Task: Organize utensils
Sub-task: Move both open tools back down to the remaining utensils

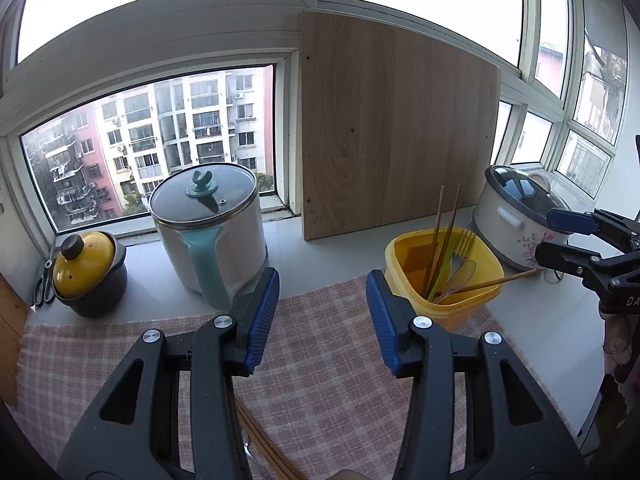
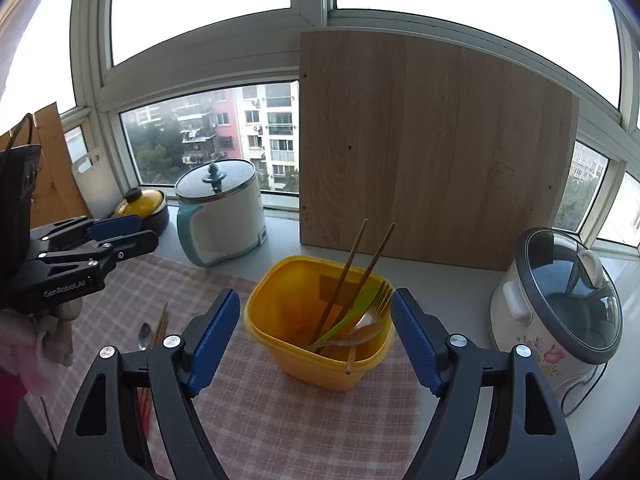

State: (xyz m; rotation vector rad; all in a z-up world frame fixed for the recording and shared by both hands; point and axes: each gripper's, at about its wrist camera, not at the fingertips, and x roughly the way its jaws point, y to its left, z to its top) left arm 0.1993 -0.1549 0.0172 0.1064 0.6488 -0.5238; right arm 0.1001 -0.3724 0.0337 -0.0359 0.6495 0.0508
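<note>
A yellow plastic tub stands on a pink checked cloth. It holds wooden chopsticks, a green utensil and metal forks. One chopstick leans over the tub's rim. A metal spoon and more chopsticks lie on the cloth. My right gripper is open and empty, just in front of the tub. My left gripper is open and empty above the cloth, left of the tub.
A white and teal electric pot and a yellow-lidded clay pot stand at the back left. A floral rice cooker stands right. A wooden board leans on the window. Scissors lie far left.
</note>
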